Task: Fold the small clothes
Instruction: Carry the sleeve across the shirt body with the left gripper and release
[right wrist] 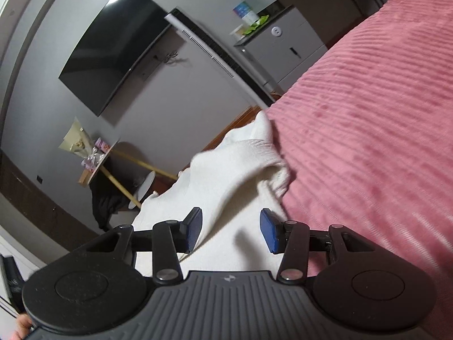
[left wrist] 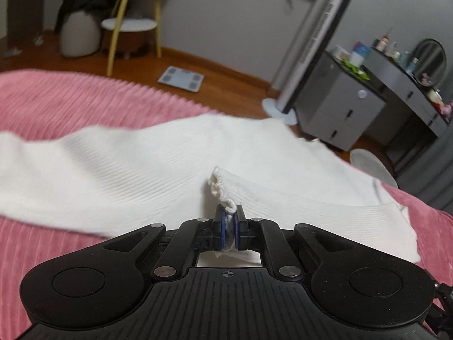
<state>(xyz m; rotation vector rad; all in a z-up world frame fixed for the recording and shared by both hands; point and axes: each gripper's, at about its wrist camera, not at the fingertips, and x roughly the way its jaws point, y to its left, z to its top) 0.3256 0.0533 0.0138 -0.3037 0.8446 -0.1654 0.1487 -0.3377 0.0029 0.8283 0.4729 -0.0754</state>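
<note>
In the left wrist view the left gripper [left wrist: 230, 221] has its jaws pinching a hem of the white garment [left wrist: 141, 170] spread on the pink bed [left wrist: 70, 102], while in the right wrist view the right gripper [right wrist: 231, 231], jaws spread, hovers over that garment [right wrist: 226, 170], so folding looks barely begun.

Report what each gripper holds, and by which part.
The left gripper is shut on the white garment, pinching a bunched bit of its edge. The right gripper is open above it and holds nothing.
</note>
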